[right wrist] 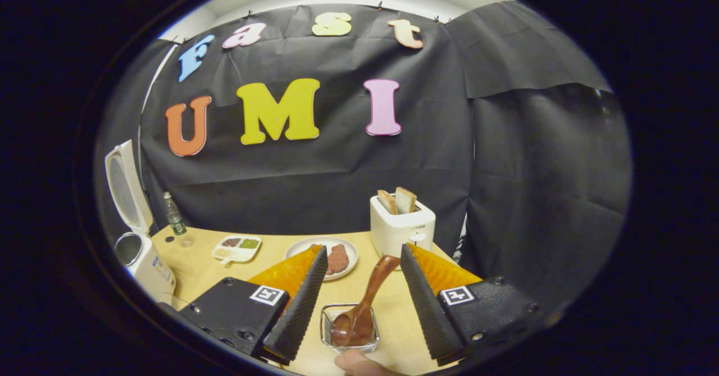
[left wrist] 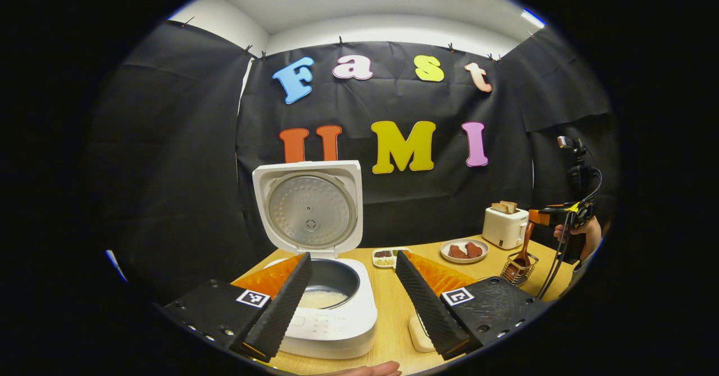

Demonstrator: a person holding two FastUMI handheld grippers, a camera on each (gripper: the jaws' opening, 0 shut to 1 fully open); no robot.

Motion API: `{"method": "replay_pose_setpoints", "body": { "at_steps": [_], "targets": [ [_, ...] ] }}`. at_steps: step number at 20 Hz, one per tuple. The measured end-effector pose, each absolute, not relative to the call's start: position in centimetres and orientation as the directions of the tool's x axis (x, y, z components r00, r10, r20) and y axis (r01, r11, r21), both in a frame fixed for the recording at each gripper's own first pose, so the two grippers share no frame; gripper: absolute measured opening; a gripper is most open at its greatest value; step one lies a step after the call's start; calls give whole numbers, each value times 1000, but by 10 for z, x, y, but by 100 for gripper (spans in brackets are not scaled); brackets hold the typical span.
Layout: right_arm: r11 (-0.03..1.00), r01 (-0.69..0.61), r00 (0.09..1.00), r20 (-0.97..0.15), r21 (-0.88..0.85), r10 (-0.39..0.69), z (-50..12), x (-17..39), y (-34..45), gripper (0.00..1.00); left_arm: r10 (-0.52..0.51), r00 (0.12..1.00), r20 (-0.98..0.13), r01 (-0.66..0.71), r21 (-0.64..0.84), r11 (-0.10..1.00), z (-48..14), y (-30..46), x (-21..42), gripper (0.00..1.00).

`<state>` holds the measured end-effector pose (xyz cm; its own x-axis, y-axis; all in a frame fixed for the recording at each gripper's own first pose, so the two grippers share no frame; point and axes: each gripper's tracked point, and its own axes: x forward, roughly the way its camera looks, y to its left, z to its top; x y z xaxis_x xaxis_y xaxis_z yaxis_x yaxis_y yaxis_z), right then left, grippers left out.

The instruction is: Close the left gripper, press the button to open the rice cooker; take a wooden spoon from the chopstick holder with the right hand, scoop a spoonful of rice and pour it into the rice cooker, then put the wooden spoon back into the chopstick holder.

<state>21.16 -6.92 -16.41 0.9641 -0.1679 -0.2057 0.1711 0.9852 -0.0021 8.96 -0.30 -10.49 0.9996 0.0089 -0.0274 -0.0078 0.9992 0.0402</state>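
We held the left gripper (left wrist: 353,303) with fingers apart over the open rice cooker (left wrist: 328,308), rice inside. The right gripper (right wrist: 359,300), fingers apart, flanked the wooden spoon (right wrist: 365,300) standing in the chopstick holder (right wrist: 349,328) near the bench's front edge.

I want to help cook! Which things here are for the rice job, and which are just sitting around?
For the job: rice cooker, wooden spoon, holder, rice.
Just sitting: toaster, meat plate, divided dish, bottle.
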Motion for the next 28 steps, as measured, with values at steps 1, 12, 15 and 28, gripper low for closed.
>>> {"method": "replay_pose_setpoints", "body": {
  "at_steps": [1, 12, 15, 28],
  "targets": [
    [987, 160, 968, -200, 10, -154, -159, 205, -65, 87, 25, 999, -23, -24, 29, 999, -102, 5, 95, 95],
    [997, 50, 996, -70, -67, -54, -94, 131, -35, 84, 46, 999, -21, -46, 9, 999, -33, 49, 139, 96],
    [997, 9, 998, -57, -80, -14, -89, 119, -21, 88, 36, 999, 3, -36, 0, 999, -3, 58, 150, 96],
    [994, -105, 990, -90, 26, 107, -116, 113, 7, 88, -87, 989, 116, 95, -68, 993, 55, 72, 282, 94]
  ]
}}
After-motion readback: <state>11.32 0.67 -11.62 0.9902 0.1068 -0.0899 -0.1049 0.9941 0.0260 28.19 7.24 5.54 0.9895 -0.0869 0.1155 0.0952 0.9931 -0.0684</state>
